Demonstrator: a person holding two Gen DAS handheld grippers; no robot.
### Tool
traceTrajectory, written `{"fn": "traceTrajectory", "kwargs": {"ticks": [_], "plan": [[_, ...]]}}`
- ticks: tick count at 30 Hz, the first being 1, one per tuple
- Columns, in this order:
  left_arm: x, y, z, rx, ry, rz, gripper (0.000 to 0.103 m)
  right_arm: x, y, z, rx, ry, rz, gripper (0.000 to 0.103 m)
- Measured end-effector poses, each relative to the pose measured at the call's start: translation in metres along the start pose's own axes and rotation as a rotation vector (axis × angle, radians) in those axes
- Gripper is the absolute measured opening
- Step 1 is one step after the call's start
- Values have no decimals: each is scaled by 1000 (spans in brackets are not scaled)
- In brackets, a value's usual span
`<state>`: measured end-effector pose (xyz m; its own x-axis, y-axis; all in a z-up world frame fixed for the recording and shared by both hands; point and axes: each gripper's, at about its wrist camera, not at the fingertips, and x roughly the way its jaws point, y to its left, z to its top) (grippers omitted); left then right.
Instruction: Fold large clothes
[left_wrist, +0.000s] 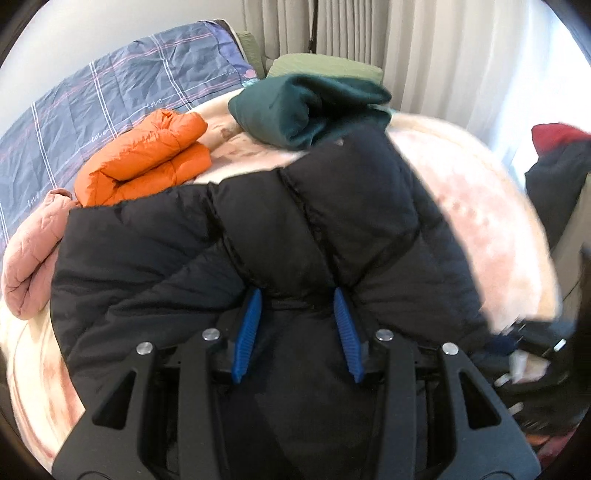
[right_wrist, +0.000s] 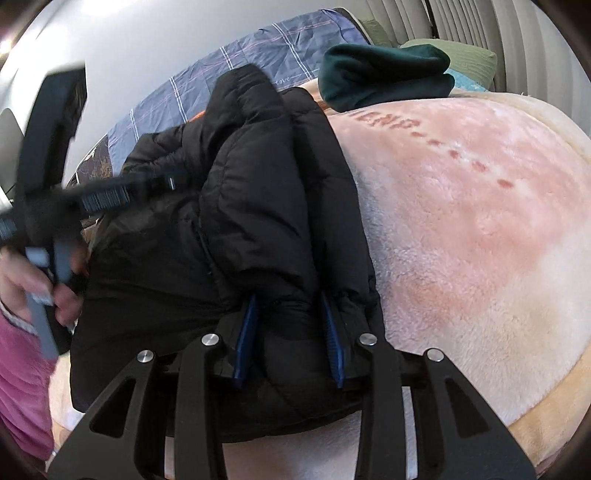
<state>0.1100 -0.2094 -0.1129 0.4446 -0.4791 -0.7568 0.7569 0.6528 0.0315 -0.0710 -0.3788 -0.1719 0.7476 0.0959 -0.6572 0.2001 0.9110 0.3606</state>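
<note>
A black puffer jacket (left_wrist: 258, 236) lies bunched on a pink fleece blanket (left_wrist: 480, 206) on the bed. My left gripper (left_wrist: 297, 299) is shut on a thick fold of the jacket, which fills the gap between its blue pads. My right gripper (right_wrist: 291, 299) is shut on another bunched edge of the same jacket (right_wrist: 258, 184), its blue pads pressed into the padding. The left gripper also shows blurred at the left of the right wrist view (right_wrist: 103, 199), with a hand below it. The right gripper shows blurred at the right edge of the left wrist view (left_wrist: 532, 339).
A folded orange jacket (left_wrist: 147, 155), a folded pink jacket (left_wrist: 33, 251) and a folded dark green garment (left_wrist: 306, 107) lie on the bed beyond. A blue plaid quilt (left_wrist: 92, 110) and green pillow (left_wrist: 332, 62) sit at the back by curtains. Dark and red clothes (left_wrist: 557, 158) lie at right.
</note>
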Motion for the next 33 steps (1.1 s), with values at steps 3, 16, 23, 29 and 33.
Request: {"fn": "traceTrajectory", "kwargs": {"ticks": [3, 16, 23, 29, 33], "plan": [[-13, -7, 26, 13, -38, -60, 40, 5, 4, 5, 3, 2, 2, 35], [79, -2, 41, 49, 79, 28, 55, -8, -2, 14, 22, 3, 59, 37], [78, -2, 34, 47, 56, 37, 54, -60, 36, 48, -147, -191, 52, 37], [77, 2, 32, 36, 42, 24, 55, 23, 14, 59, -56, -41, -10, 14], [78, 4, 33, 22, 46, 20, 55, 49, -23, 53, 101, 18, 147, 13]]}}
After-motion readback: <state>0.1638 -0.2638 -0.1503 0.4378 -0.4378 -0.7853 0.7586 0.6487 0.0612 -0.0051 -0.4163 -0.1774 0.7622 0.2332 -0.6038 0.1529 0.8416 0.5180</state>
